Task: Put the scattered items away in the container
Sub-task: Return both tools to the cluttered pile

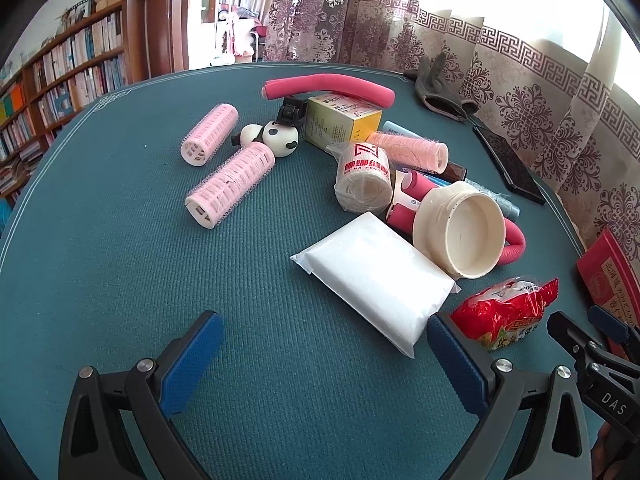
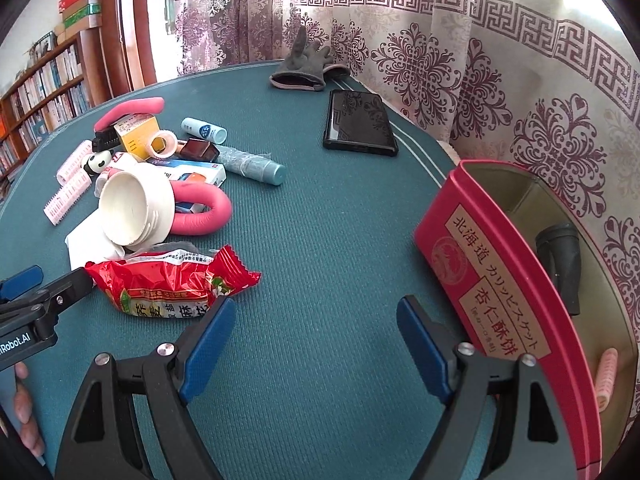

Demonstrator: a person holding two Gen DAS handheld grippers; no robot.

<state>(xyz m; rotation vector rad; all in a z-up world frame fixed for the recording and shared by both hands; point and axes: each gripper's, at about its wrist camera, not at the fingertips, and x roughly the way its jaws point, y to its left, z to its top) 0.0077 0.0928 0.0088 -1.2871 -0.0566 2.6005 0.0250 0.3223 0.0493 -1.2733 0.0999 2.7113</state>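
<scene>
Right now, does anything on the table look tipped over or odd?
Yes. The white jar lies on its side, open mouth showing, no lid, propped on the pile. A pink foam rod is bent into a U behind it.

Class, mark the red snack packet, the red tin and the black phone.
red snack packet (image 2: 168,284): right wrist view, middle of the wrapper.
red tin (image 2: 496,292): right wrist view, outer side wall.
black phone (image 2: 358,124): right wrist view, screen centre.

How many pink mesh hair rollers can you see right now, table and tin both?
4. Two rollers lie side by side at the pile's left, one beside the yellow box, one inside the red tin. More may be hidden.
</scene>
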